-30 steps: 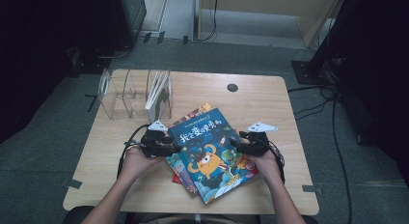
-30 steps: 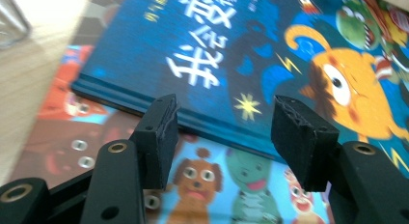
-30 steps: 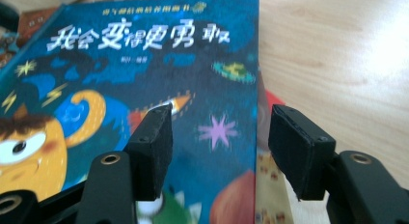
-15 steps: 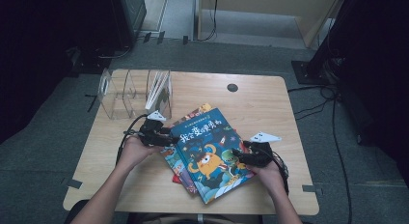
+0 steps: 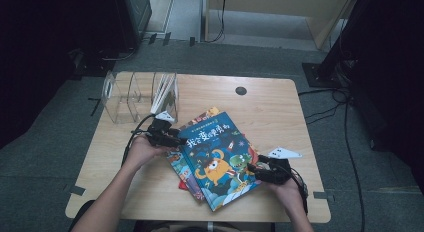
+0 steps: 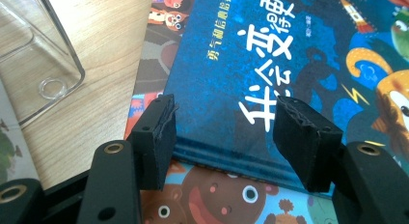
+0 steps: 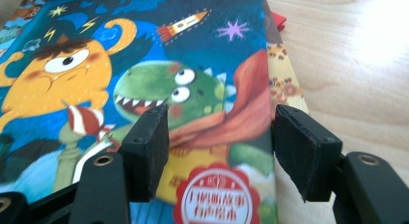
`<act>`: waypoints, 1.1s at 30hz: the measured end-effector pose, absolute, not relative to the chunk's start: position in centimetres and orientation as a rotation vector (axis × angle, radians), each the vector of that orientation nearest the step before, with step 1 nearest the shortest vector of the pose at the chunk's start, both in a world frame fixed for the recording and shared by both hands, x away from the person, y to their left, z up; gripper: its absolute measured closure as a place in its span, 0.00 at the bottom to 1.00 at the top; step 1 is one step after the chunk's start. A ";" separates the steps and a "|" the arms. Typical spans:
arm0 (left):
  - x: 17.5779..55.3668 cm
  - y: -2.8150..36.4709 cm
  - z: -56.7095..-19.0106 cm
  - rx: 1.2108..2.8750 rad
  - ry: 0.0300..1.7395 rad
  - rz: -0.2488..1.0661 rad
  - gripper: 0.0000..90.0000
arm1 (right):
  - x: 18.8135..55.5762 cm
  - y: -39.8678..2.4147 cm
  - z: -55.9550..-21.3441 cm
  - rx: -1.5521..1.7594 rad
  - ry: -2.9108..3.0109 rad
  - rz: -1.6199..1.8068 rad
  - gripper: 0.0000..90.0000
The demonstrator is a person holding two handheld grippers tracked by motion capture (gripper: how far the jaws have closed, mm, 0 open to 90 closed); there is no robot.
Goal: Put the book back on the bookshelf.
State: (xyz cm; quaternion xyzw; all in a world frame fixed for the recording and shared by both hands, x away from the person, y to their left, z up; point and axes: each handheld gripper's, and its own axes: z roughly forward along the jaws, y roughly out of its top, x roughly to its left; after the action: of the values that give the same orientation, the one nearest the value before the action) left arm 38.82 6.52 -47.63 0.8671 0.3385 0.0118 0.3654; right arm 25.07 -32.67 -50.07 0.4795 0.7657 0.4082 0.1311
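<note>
A clear acrylic book stand (image 5: 131, 101) sits near the tabletop's (image 5: 280, 104) far left corner, with a thin white book (image 5: 164, 92) upright in its rightmost slot; in the left gripper view its transparent base (image 6: 34, 74) shows at the upper left, resting on bare wood. Just in front of the stand, the left gripper (image 5: 170, 140) lies low over the tabletop, held in the person's left hand (image 5: 142, 151), and points toward the blue picture book (image 5: 217, 157). Its jaws stand apart and grip nothing: seen in the left gripper view (image 6: 224, 137), one pad hangs beside the blue book's left edge and the other hovers over the cover's white lettering, without pressing on it. The blue picture book lies flat and askew in the middle of the tabletop, on top of a small stack; a book with cartoon faces (image 5: 181, 168) peeks out beneath it toward the left, and a red corner (image 7: 279, 20) juts from under the stack in the right gripper view. The right gripper (image 5: 256, 170) sits at the blue book's near right edge, close to the tabletop's front right corner. Its jaws are also spread and empty (image 7: 219, 147), straddling the book's edge over the green dinosaur, one pad above the cover and one beyond the edge over the wood.
</note>
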 end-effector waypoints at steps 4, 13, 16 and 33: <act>39.0 6.3 -47.6 2.239 0.865 0.042 0.45 | 24.2 -33.0 -50.1 1.397 2.223 1.181 0.42; 39.5 6.2 -47.6 2.244 0.862 0.053 0.44 | 23.1 -33.5 -50.1 1.421 2.215 1.179 0.43; 39.7 6.5 -47.6 2.228 0.871 0.023 0.44 | 22.8 -33.6 -50.1 1.429 2.212 1.176 0.43; 38.8 6.4 -47.5 2.312 0.789 0.043 0.40 | 20.2 -34.6 -49.7 1.417 2.200 1.121 0.49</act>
State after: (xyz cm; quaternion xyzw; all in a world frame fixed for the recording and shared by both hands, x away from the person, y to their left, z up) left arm 38.79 6.43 -47.55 0.8891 0.3034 0.0166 0.3423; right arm 20.21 -34.58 -49.70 0.4925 0.7643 0.3895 0.1470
